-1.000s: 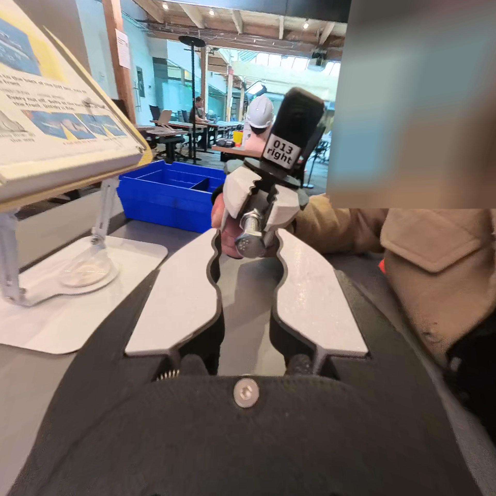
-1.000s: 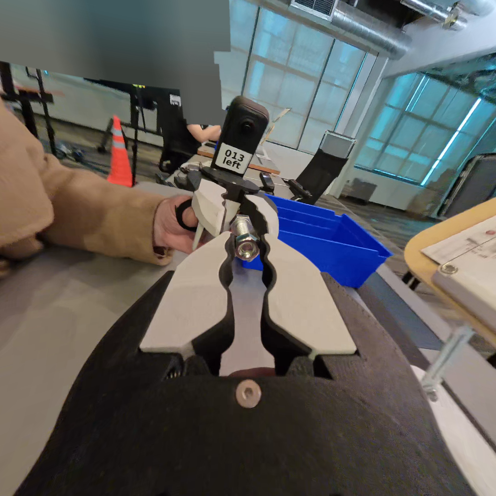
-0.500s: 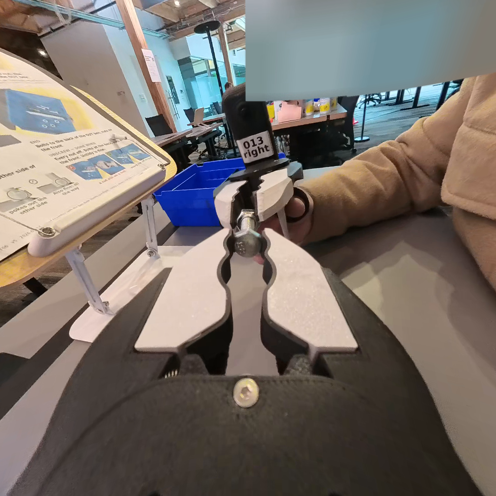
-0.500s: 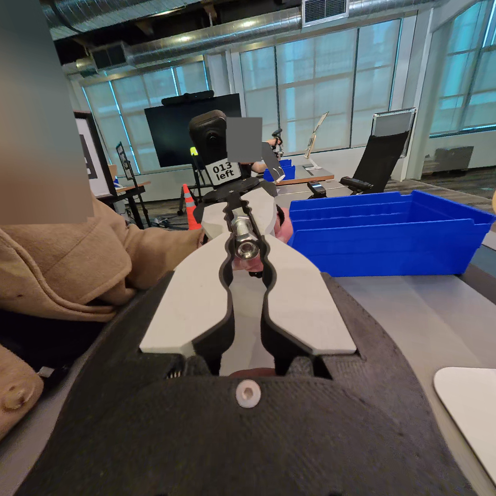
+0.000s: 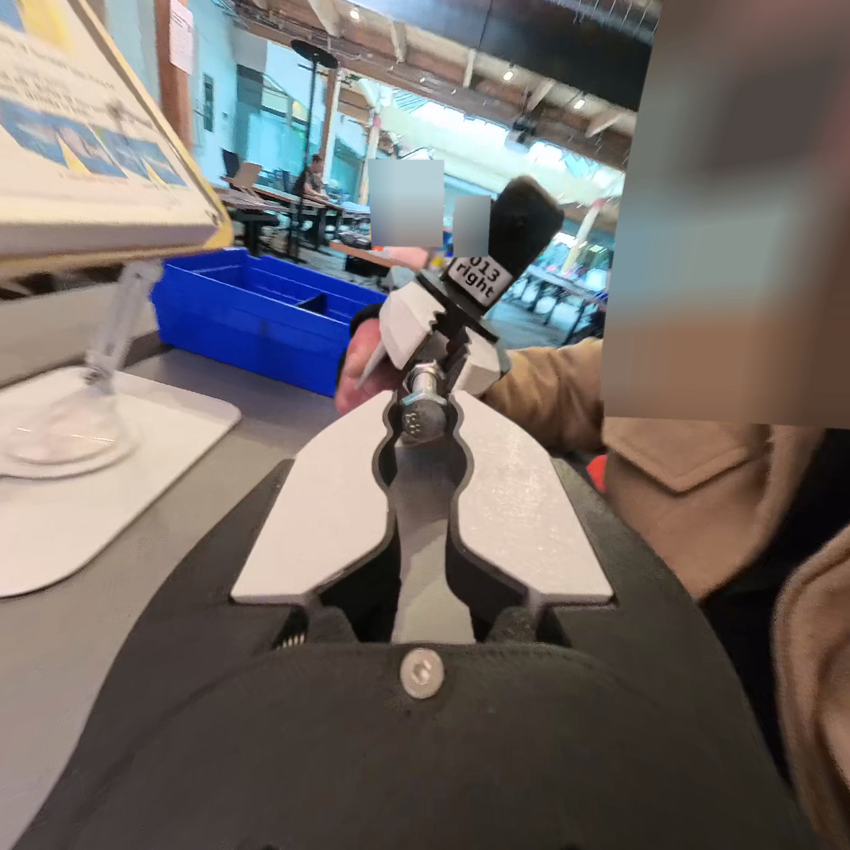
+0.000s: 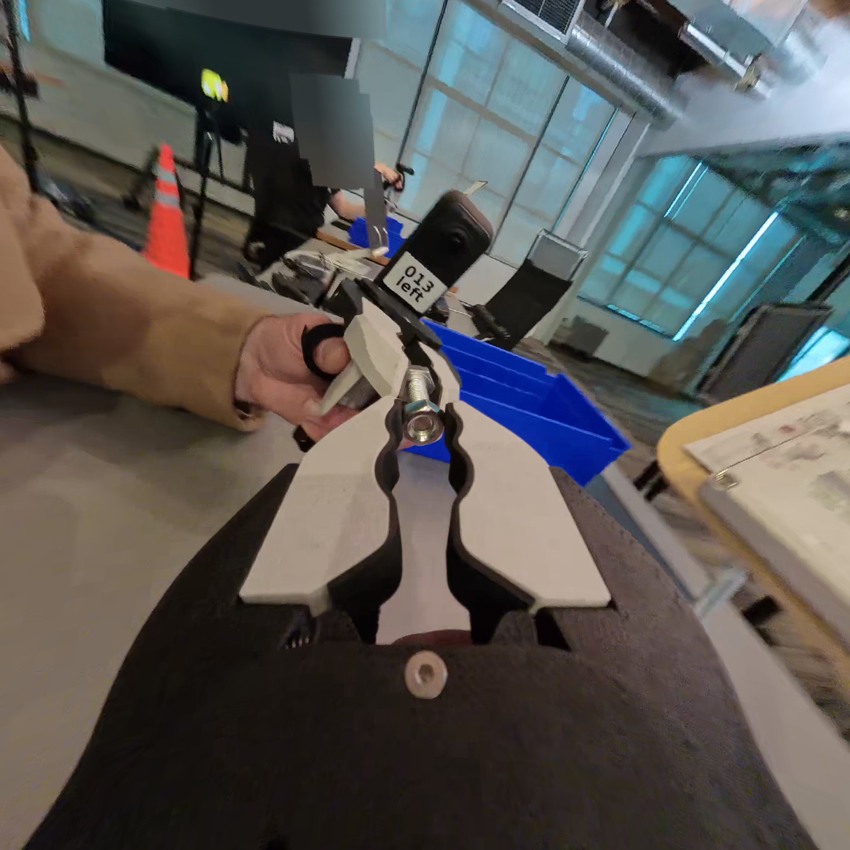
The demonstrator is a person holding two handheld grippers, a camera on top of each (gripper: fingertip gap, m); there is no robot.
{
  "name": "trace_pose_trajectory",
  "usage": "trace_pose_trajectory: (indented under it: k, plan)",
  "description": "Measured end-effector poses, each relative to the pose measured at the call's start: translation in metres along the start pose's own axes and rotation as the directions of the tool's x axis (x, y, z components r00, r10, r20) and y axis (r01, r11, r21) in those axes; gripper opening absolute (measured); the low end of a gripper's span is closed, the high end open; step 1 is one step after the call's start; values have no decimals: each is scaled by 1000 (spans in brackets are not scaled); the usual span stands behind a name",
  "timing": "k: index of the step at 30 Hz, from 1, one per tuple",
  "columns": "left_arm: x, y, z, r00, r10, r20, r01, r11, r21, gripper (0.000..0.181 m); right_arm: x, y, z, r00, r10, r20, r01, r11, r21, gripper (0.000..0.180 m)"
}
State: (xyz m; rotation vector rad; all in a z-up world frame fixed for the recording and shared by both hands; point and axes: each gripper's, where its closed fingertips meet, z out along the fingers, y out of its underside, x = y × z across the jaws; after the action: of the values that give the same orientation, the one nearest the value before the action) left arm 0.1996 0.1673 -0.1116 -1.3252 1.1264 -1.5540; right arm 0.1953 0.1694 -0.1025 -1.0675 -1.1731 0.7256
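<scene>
A steel hex bolt [image 5: 422,419] is held in the air between both grippers, over the grey table [image 5: 276,414]. My left gripper [image 5: 422,404] is shut on the bolt's hex head. My right gripper [image 6: 421,414] is shut on a nut [image 6: 422,426] at the bolt's threaded end [image 6: 416,381]. The two grippers face each other tip to tip. The right gripper also shows in the left wrist view [image 5: 441,354], tilted to the right, and the left gripper shows in the right wrist view [image 6: 414,368]. A hand [image 6: 285,368] holds each one.
A blue divided bin [image 5: 257,313] stands on the table behind the grippers and also shows in the right wrist view [image 6: 529,400]. An instruction board [image 5: 92,138] leans on a stand with a white base plate [image 5: 115,483]. A tan sleeve [image 5: 690,506] is close by. An orange cone [image 6: 165,216] stands far off. Only a small space, under 4 cm, lies between the two pairs of fingers.
Both grippers stay shut on the bolt and nut. Half a second ago they faced each other upright; now each shows tilted to the right in the other's view.
</scene>
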Motion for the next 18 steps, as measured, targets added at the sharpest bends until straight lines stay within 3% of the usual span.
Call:
trace_pose_trajectory:
  k: [5, 8, 18]
  plan:
    - [2, 3, 0, 982, -162, -100, 164, 986, 17, 18, -4, 2, 0, 924, -377, -64, 368, 922, -124, 17]
    - [0, 5, -1, 972, -203, -119, 207, 978, 15, 18, -5, 6, 0, 781, -621, -69, 593, 772, -229, 18]
    - [2, 3, 0, 966, -214, -144, 221, 975, 37, 17, -5, 3, 0, 887, -453, -90, 437, 887, -153, 17]
